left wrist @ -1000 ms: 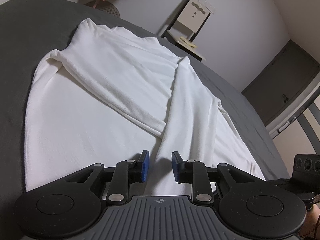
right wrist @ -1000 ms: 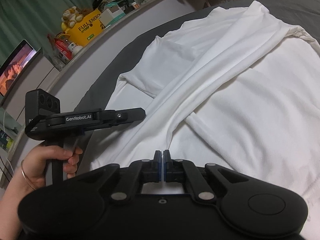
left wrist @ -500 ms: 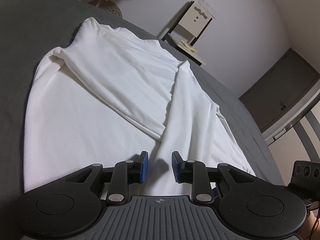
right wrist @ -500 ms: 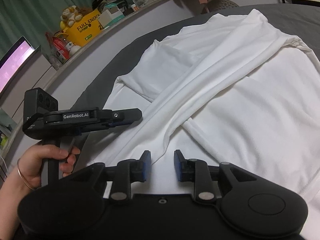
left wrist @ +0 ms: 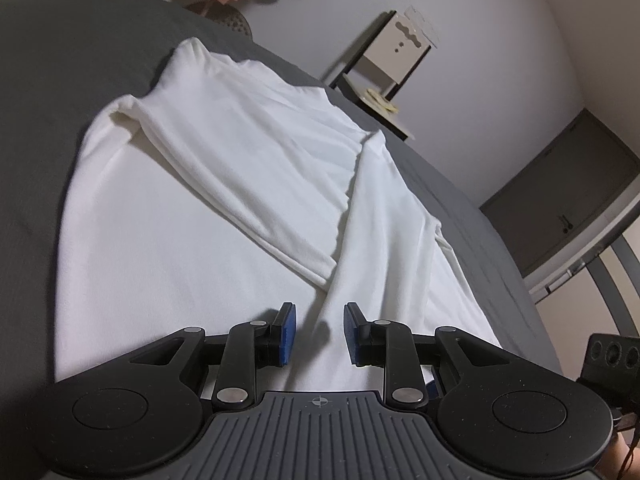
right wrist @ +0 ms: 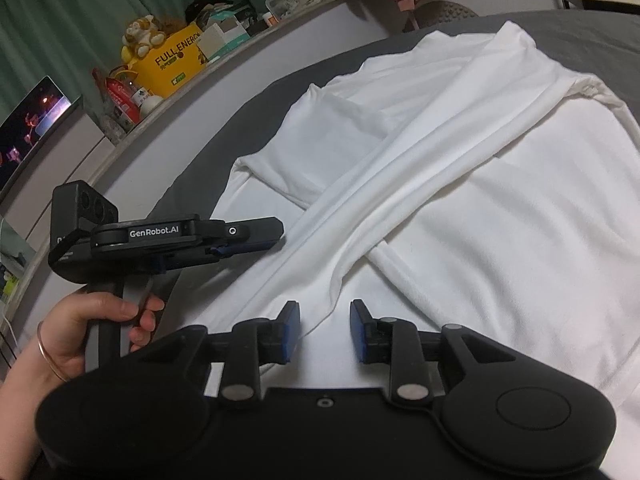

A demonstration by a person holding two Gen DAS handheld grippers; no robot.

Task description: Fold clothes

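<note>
A white shirt is shown spread flat on the grey bed, its collar end toward the far edge. Both sleeves have been laid inward and are crossed over the body in an X; the sideways folds are judged done, while the lengthwise fold of the hem toward the collar is left. The left tongs are held low over the near end of the shirt, tilted downward, with the pads apart and nothing clamped; one sleeve's end lies below the gap. The right tongs are held likewise, pads apart, no cloth pinched, the sleeve edge just ahead. The left tool is gripped by a hand near the bed's left edge.
</note>
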